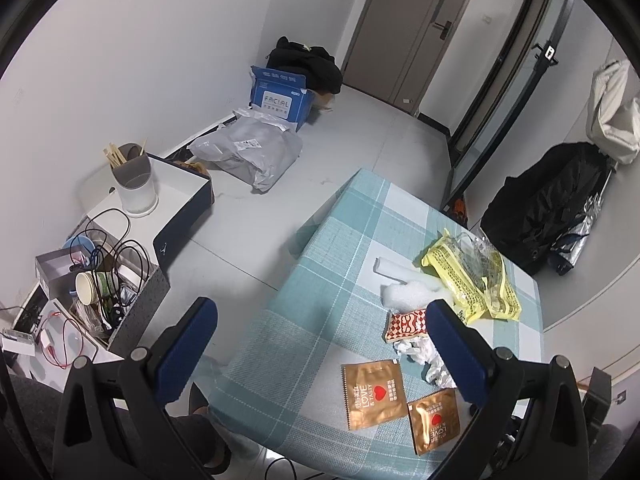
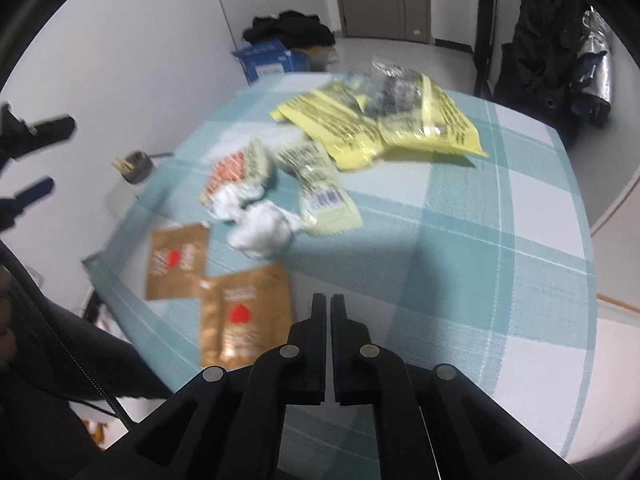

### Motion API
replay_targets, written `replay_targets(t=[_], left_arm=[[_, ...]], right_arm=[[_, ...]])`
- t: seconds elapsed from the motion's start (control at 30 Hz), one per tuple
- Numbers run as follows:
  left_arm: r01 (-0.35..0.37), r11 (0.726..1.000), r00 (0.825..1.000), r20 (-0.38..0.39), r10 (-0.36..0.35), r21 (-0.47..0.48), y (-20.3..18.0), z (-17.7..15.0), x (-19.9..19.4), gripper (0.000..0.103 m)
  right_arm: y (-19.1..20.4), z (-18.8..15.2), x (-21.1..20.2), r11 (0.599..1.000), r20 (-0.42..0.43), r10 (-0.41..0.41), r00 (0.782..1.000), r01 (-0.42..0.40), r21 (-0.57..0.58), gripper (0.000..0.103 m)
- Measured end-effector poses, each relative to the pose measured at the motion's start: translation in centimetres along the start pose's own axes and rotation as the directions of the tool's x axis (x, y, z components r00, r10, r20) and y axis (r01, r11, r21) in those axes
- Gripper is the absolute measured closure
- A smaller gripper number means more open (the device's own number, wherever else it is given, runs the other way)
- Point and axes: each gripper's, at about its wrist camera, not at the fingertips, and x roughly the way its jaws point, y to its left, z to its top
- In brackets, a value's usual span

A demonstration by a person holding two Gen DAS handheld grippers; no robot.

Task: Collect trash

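Brown packets (image 2: pixel 244 316) beside closed right tool (image 2: pixel 327 300)

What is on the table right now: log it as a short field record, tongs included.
surface: table with teal-and-white checked cloth
brown foil sachets with red hearts: two, near edge
crumpled white tissue: beside the sachets
yellow printed plastic wrappers: far side, piled
red-and-white patterned packet: next to the tissue
left tongs: open, empty
right tongs: shut, empty, above the cloth
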Motion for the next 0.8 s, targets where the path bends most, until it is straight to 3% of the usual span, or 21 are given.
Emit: replay_targets(t=[0.03, 0.07, 0.1, 0.2, 0.37, 0.43, 0.53, 0.73, 0.8], left_arm=[[0.004, 1.0, 1.0, 0.001, -0.004, -0.011, 0.2, 0.1, -0.1, 0.001], [0.007, 1.0, 1.0, 0.002, -0.007, -0.019, 0.4, 0.1, -0.1, 0.001], [0.01, 1.0, 1.0, 0.002, -0.01, -0.027, 0.6, 0.1, -0.1, 0.001], [0.014, 0.999, 1.0, 0.001, -0.014, -0.04, 0.9, 0.1, -0.1, 0.001], [0.007, 0.999, 1.0, 0.013, -0.006, -0.032, 1.2, 0.1, -0.4, 0.001], [0.005, 1.0, 1.0, 0.013, -0.005, -0.03, 1.3, 0.1, -0.4, 0.001], [0.006, 1.0, 1.0, 0.001, -0.006, -0.029, 1.5, 0.0, -0.2, 0.001], [0.02, 1.0, 0.999, -0.043, -0.021, -0.011, 1.3, -0.2, 0.3, 0.001], [0.026, 1.0, 0.998, -0.057, -0.026, 0.003, 1.2, -0.4, 0.4, 0.001]], right_arm=[[0.4, 0.1, -0.2, 1.0, 0.003, 0.019, 1.0, -0.019, 0.0, 0.067], [0.7, 0.1, -0.3, 0.999, 0.007, 0.038, 0.999, -0.038, -0.005, 0.051], [1.3, 0.0, -0.4, 0.999, 0.016, 0.05, 0.999, -0.05, -0.014, 0.029], [3.1, -0.3, 0.1, 0.996, 0.014, 0.069, 0.998, -0.068, -0.054, 0.029], [5.9, -0.9, 2.5, 0.984, -0.042, -0.038, 0.998, 0.03, -0.174, 0.029], [6.7, -1.1, 2.7, 0.971, -0.012, -0.084, 0.996, 0.079, -0.227, 0.033], [6.3, -1.0, 2.7, 0.975, -0.01, -0.085, 0.996, 0.081, -0.207, 0.04], [6.0, -1.1, 2.7, 0.973, 0.001, -0.097, 0.995, 0.095, -0.213, 0.042], [5.9, -1.4, 2.4, 0.971, 0.009, -0.089, 0.996, 0.088, -0.224, 0.056]])
